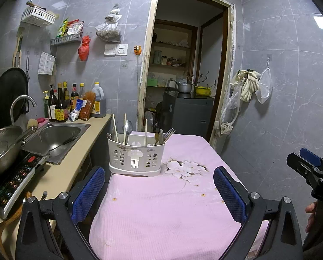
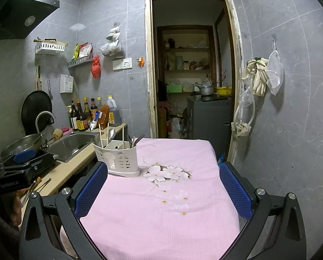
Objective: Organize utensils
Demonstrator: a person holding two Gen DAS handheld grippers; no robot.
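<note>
The left tongs (image 1: 159, 192) are spread wide with nothing between the blue pads, held over the near end of a pink cloth (image 1: 161, 212) that covers the table. The right tongs (image 2: 163, 186) are spread just as wide and grip nothing, over the same cloth. Each pair shows at the edge of the other's view.

Ahead of both, past the pad tips and toward the left pad, a white utensil holder (image 1: 136, 156) stands upright on the cloth beside a printed flower (image 1: 183, 168). In it stand chopsticks (image 1: 124, 127), a spoon (image 1: 128, 127) and a fork (image 1: 169, 133), handles down.

To the left of the tongs runs a counter with a sink (image 1: 55, 138), a pot (image 1: 1, 149) and bottles (image 1: 59, 106). Far beyond the holder is an open doorway (image 1: 183, 65).
</note>
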